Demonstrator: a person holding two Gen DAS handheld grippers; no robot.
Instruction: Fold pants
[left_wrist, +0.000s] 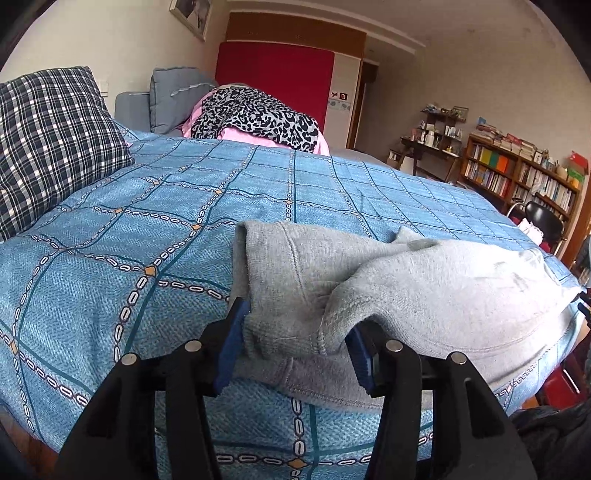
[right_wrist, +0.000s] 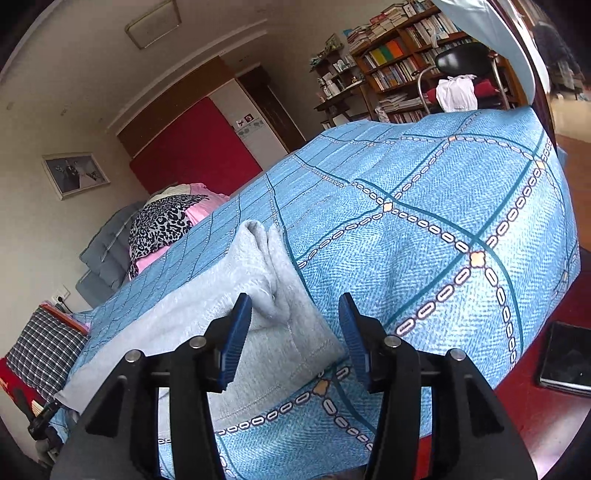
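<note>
- Blue ribbed pads of your left claw (left_wrist: 295, 350) sit spread on either side of a bunched end of the grey pants (left_wrist: 388, 280); fabric lies in the gap and brushes the left pad, but the far pad stands clear, so nothing is pinched.
- Your right claw (right_wrist: 295, 336) is likewise spread, straddling the other end of the pants (right_wrist: 229, 325), where a stitched hem lies flat between the pads without being squeezed.
- Between the two claws, the pants stretch as a long grey band along the near edge of the bed (left_wrist: 129, 240), on its blue chain-patterned cover. They look already doubled lengthwise, with a rumpled ridge of cloth at the left end.
- Expect them to handle like fleece sweatpants: soft, limp, fairly thick, light and not slippery. They will sag and drape the moment you lift, and layers may slide apart if you catch only the top one.
- Take hold at each end close to the seams or hem, where the cloth is thickest, and bite through all layers so the fold travels as one piece.
- Smooth the lump at the left end before folding, or it will leave the stack lopsided.
- Farther out lie a checked pillow (left_wrist: 51, 140), a leopard-print heap (left_wrist: 258, 118) on pink cloth, and a bookshelf (left_wrist: 524, 173) against the far wall; none crowd your working area.
</note>
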